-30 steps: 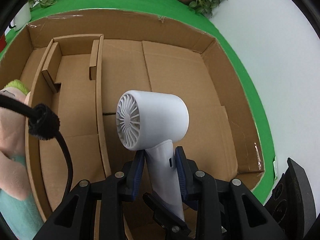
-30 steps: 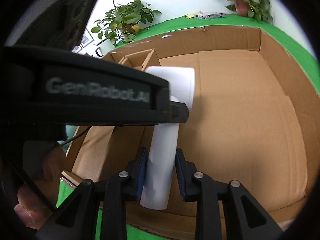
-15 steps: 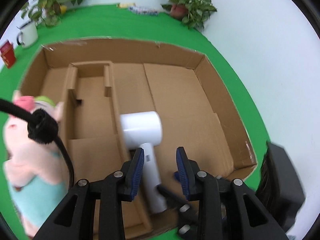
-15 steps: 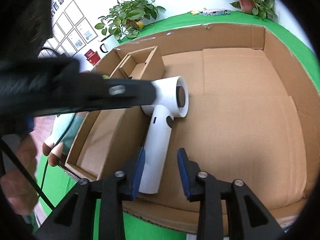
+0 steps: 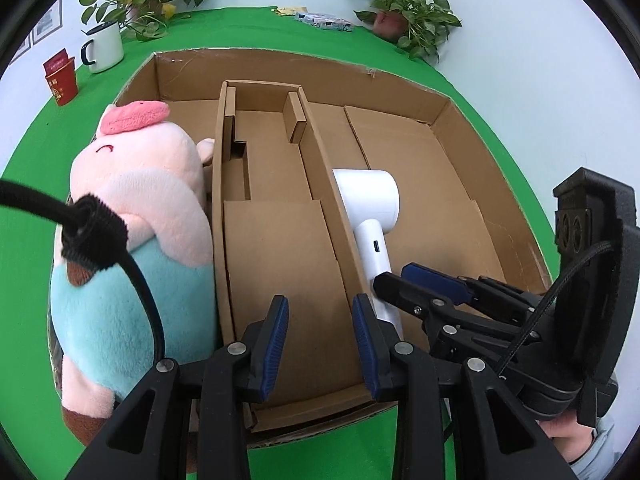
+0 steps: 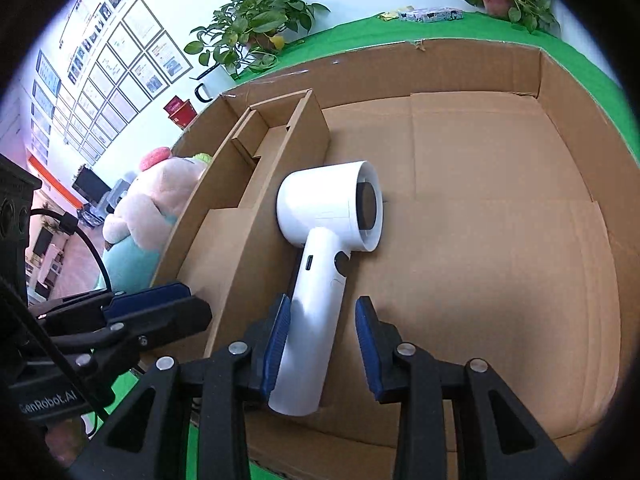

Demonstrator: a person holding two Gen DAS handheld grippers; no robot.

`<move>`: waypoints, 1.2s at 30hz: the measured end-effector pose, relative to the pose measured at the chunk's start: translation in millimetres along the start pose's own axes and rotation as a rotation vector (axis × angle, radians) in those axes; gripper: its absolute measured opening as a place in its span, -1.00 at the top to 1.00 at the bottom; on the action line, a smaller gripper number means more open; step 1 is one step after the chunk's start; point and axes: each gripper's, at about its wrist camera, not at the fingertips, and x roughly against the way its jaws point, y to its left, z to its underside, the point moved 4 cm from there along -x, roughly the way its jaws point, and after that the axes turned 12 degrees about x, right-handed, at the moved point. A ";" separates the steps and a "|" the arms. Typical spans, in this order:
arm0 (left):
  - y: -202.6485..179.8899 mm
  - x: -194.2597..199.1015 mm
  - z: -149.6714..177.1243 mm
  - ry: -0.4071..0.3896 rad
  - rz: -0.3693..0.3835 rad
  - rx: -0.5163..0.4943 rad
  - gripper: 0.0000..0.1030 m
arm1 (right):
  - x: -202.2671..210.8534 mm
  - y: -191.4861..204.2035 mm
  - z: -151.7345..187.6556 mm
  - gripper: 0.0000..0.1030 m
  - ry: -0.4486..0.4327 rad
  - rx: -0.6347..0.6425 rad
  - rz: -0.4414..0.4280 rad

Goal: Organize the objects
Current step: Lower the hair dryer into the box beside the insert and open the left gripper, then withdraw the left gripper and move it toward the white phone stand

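Observation:
A white hair dryer [image 6: 326, 236] lies flat on the floor of the big cardboard box [image 6: 500, 240], in its right compartment beside the divider; it also shows in the left wrist view [image 5: 370, 216]. My right gripper [image 6: 323, 344] is open, its jaws on either side of the dryer's handle without squeezing it. My left gripper [image 5: 320, 344] is open and empty above the box's middle compartment [image 5: 280, 264]. A pink and teal plush pig [image 5: 136, 224] sits in the left compartment.
The box [image 5: 460, 120] rests on a green table [image 5: 60, 120]. A white mug [image 5: 105, 46] and a red cup [image 5: 62, 80] stand at the back left. Potted plants [image 5: 404, 12] line the back wall. Cardboard dividers [image 5: 328, 184] split the box.
Both grippers let go of the hair dryer, which now lies on the box floor. My left gripper has pulled back and to the left, over the middle compartment.

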 end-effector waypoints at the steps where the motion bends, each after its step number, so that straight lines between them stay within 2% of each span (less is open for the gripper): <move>1: 6.5 7.5 5.9 -0.004 -0.005 -0.002 0.39 | 2.1 1.0 1.2 0.36 -0.002 0.008 0.023; 3: 9.0 8.3 7.1 -0.022 -0.046 -0.001 0.39 | 4.6 2.1 -1.0 0.31 -0.013 0.030 0.084; 5: 10.7 12.6 8.7 -0.047 -0.054 0.005 0.39 | 15.4 2.2 1.8 0.01 -0.029 0.071 0.188; 7: 11.5 22.7 10.4 -0.102 -0.076 0.006 0.39 | 32.5 4.1 5.9 -0.55 -0.076 0.107 0.262; 9: 5.1 46.5 15.0 -0.221 -0.099 -0.019 0.38 | 49.4 8.5 10.1 -0.59 -0.138 0.121 0.304; 10: 1.0 57.7 19.4 -0.283 -0.110 -0.034 0.27 | 60.5 11.0 14.5 -0.63 -0.173 0.119 0.318; 11: -6.7 76.4 30.0 -0.391 -0.126 -0.060 0.08 | 72.1 13.9 21.0 -0.66 -0.205 0.118 0.324; 12: -11.0 87.3 38.9 -0.456 -0.130 -0.074 -0.06 | 79.1 17.1 26.2 -0.72 -0.226 0.123 0.328; 13: -18.1 101.1 53.3 -0.547 -0.140 -0.093 -0.40 | 86.3 20.2 32.3 -0.80 -0.244 0.133 0.338; 14: -22.3 107.5 62.2 -0.593 -0.151 -0.100 -0.77 | 93.8 22.1 40.3 -0.83 -0.257 0.141 0.360; 16: -32.2 120.8 92.6 -0.687 -0.192 -0.111 -0.99 | 101.3 23.9 53.1 -0.86 -0.258 0.134 0.402; 22: -37.6 115.8 140.6 -0.663 -0.186 -0.071 -0.99 | 107.7 19.6 87.1 -0.86 -0.232 0.101 0.435; 27: -34.1 117.5 170.7 -0.662 -0.208 -0.047 -0.99 | 120.6 24.8 99.6 -0.86 -0.258 0.136 0.478; 30: -40.3 121.1 182.6 -0.667 -0.229 -0.053 -0.99 | 126.9 26.4 106.3 -0.86 -0.269 0.144 0.476; 33: -43.4 122.1 181.0 -0.653 -0.225 -0.062 -0.97 | 130.7 25.6 114.9 -0.86 -0.287 0.127 0.439; 36: -47.1 122.6 185.4 -0.643 -0.240 -0.063 -0.88 | 135.7 24.8 120.2 -0.86 -0.298 0.122 0.451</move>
